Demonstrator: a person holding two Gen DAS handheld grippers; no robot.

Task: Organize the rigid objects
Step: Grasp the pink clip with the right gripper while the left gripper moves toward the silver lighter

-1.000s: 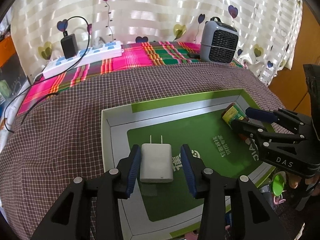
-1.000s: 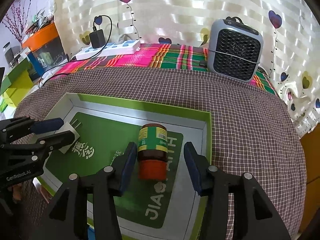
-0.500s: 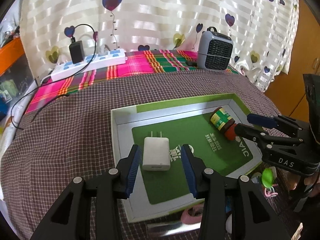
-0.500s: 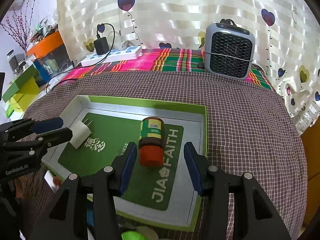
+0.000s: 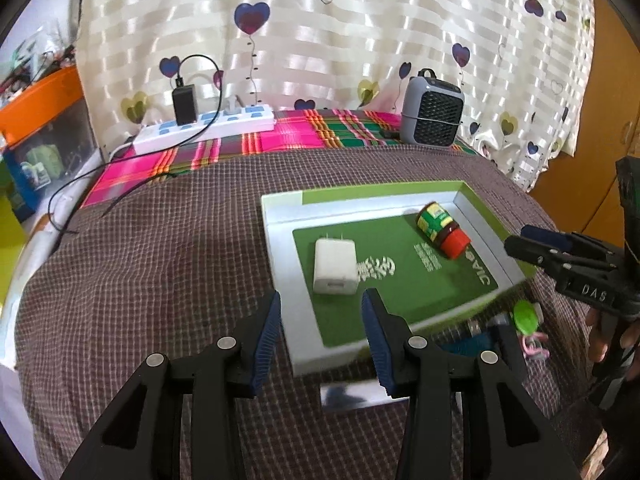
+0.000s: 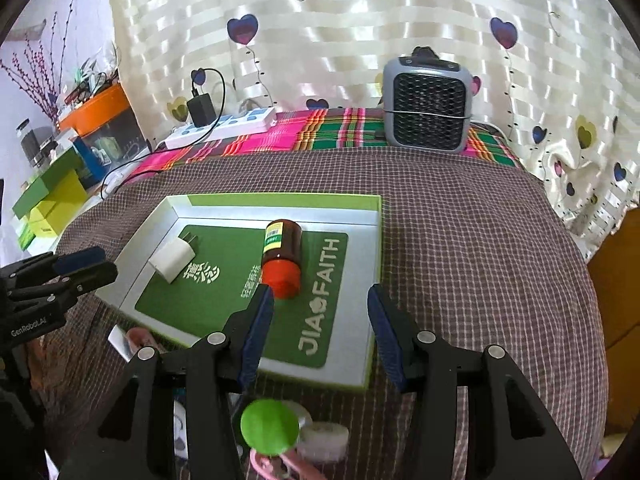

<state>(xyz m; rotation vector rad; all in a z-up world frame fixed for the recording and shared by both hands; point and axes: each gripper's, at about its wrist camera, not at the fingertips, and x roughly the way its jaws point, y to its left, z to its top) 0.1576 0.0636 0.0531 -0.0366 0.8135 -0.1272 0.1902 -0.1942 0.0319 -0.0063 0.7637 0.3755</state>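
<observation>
A white plug charger [image 5: 335,266] and a brown jar with a red lid [image 5: 441,230] lie in a green and silver tray [image 5: 280,236] on the checked cloth. My left gripper [image 5: 320,322] is open and empty, just short of the tray's near edge, with the charger beyond it. In the right wrist view the jar [image 6: 281,257] lies on its side, the charger [image 6: 173,260] is to its left, and the tray [image 6: 372,280] is below. My right gripper [image 6: 320,320] is open and empty over the tray's near part, its left finger close to the jar's lid.
A grey fan heater [image 6: 426,110] and a white power strip [image 5: 204,130] with a black adapter stand at the back. Small items lie by the tray's near edge: a green round lid [image 6: 269,426], a tape roll [image 6: 324,436], a pink object [image 5: 534,344] and a shiny metal piece [image 5: 352,396].
Both grippers have drawn back and up from the tray, staying open. The charger and jar, which lay between the fingers, now lie farther ahead. Small items near the tray came into view.
</observation>
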